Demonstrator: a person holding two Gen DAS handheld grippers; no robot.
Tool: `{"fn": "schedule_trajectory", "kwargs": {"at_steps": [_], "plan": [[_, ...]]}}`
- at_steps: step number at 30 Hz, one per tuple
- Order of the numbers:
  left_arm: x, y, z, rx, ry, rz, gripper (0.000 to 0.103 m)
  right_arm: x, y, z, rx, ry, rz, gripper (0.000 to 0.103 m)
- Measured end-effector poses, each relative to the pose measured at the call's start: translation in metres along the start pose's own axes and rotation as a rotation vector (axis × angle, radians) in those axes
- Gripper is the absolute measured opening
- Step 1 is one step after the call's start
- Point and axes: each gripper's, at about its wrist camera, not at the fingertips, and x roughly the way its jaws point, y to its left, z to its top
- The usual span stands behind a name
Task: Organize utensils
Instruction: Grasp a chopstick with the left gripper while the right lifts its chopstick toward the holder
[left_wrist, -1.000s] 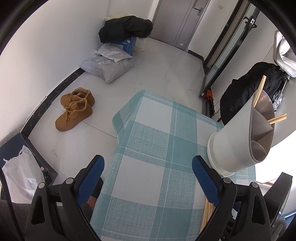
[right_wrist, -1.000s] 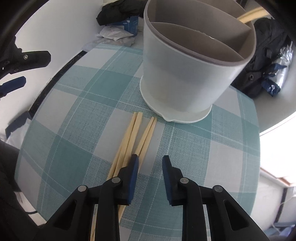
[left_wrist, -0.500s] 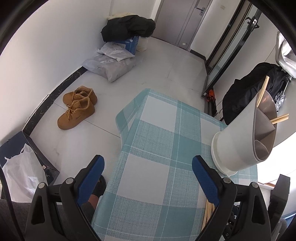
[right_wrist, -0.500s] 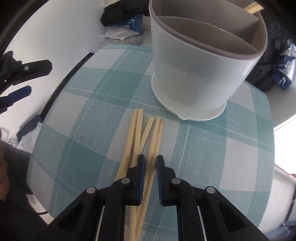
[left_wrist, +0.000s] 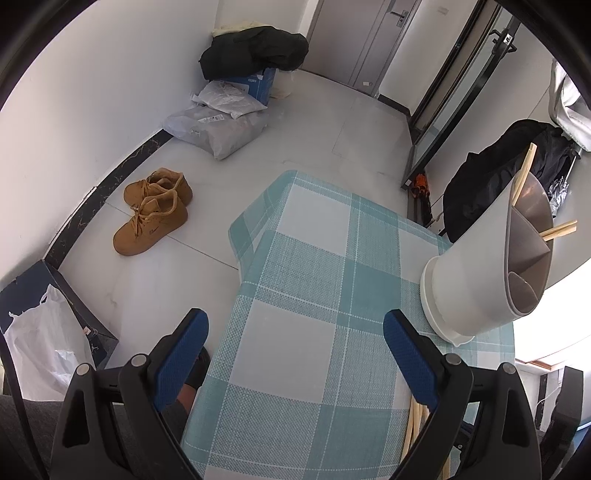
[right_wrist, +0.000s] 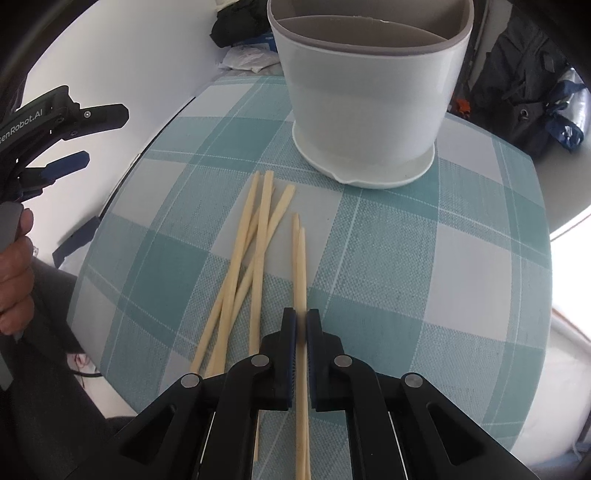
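- My right gripper has its fingers pinching a pair of chopsticks, whose tips point ahead toward the white holder.
- Just left of those fingers, the loose chopsticks lie fanned and crossing on the checked counter.
- The holder stands on the counter ahead of the fingers, apart from all the chopstick tips; a divider splits its inside.
- My left gripper hovers over the counter's near edge with its blue fingers spread wide, nothing between them.
- From the left view, the holder sits ahead and right of the fingers, with chopsticks already standing in its far compartment.
- Tan shoes rest on the floor beyond.
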Motion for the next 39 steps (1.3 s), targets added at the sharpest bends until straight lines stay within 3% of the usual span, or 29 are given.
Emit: {"fn": "schedule_trajectory", "kwargs": {"at_steps": [11,15,19,27,35,39], "plan": [[0.004,-0.001,-0.001,0.012,0.028,-0.017,0.093,0.001,-0.025,0.005,0.081,-0.019,0.045,0.005],[0.008,-0.013,-0.008,0.078,0.067,-0.063,0.093,-0.013,-0.042,0.002,0.136,-0.077,0.095,0.005],[0.017,-0.028,-0.019,0.164,0.113,-0.053,0.093,-0.006,-0.058,0.002,0.209,-0.047,0.124,0.005],[0.015,-0.037,-0.026,0.213,0.118,-0.013,0.093,0.006,-0.047,0.014,0.057,0.014,0.006,0.009],[0.02,-0.033,-0.031,0.225,0.137,0.014,0.093,0.021,-0.026,0.043,-0.067,-0.019,-0.071,0.013],[0.023,-0.035,-0.033,0.228,0.155,-0.016,0.093,0.021,-0.03,0.045,-0.06,-0.075,-0.045,0.004]]}}
